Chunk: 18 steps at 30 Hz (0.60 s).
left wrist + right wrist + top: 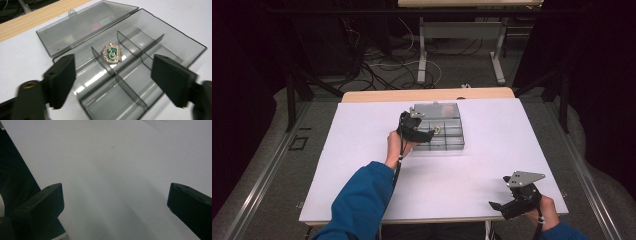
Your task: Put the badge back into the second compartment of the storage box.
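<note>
A person's left hand-held gripper hangs with its jaws spread wide and empty above an open, smoke-grey plastic organizer box on the white surface, seemingly placed there to work over the compartments. A small crest-shaped badge, gold-edged with a green centre and a pale curling figure on it, lies flat on the floor of one middle compartment, against a divider and clear of both jaws; it looks set down in that cell rather than gripped. The box's clear lid lies folded back flat on the surface at the far side, leaving every compartment reachable from above, and the other cells in view look bare. In the high view the box sits toward the far middle of the surface. The right hand-held gripper rests well apart at the near right edge, its jaws likewise spread over bare surface, apparently parked out of the way.
</note>
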Motion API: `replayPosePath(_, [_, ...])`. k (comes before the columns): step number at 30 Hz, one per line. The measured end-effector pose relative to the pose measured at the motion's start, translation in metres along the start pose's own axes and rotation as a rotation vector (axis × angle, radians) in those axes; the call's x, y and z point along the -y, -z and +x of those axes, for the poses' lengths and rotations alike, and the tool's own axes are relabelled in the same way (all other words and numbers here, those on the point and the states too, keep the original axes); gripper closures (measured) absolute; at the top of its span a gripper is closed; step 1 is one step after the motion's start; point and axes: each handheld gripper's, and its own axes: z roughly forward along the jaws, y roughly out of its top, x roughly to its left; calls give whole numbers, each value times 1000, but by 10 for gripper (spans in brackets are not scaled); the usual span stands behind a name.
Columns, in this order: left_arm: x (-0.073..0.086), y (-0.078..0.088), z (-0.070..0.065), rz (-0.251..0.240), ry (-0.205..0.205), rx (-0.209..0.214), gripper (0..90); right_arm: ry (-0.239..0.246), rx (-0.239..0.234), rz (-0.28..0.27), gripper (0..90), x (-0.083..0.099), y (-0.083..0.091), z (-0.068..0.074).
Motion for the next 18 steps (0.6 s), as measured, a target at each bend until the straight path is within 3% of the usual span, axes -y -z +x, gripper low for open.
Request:
replayPosePath(9, [14,25,3,20,-27,-2,37,-1,6,4,5,0,0,0])
replayPosePath(18, [34,46,-7,41,-54,-7,4,-5,5,3,5,0,0,1])
